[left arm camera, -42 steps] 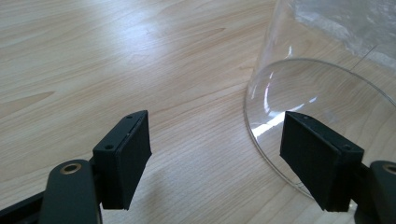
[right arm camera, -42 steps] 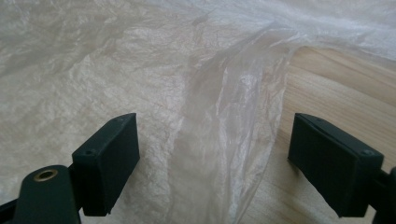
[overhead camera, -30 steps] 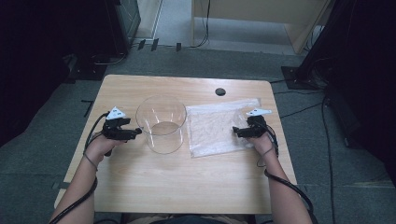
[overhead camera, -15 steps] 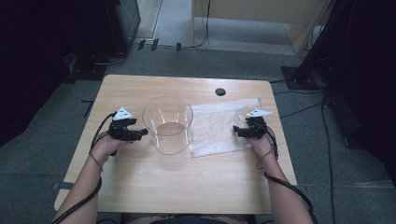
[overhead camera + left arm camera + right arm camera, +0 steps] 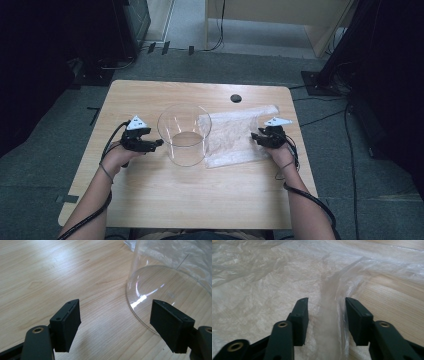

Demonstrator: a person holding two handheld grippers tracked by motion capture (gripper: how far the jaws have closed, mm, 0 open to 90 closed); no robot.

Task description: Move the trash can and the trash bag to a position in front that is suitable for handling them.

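Since a second ago the left gripper has slid rightward across the desk toward the clear cylindrical container, which has itself shifted a little to the right, its far side now overlapping the near edge of the thin plastic bag. That container stands upright near the desk's middle, open end up, and the left gripper's jaws are spread wide, one on the bare wood and the other just beside the container's base rim, with the wall seemingly not yet between them. The right gripper sits at the bag's right edge, jaws partly apart and straddling a raised fold of the film; from the right gripper view it looks as if the fold is not yet pinched, though the film is too sheer to be sure. The risk from here is a sideways nudge: the left jaw could push the light container instead of catching its wall, sliding it further over the bag, and closing on so thin a ridge could let the film slip out.
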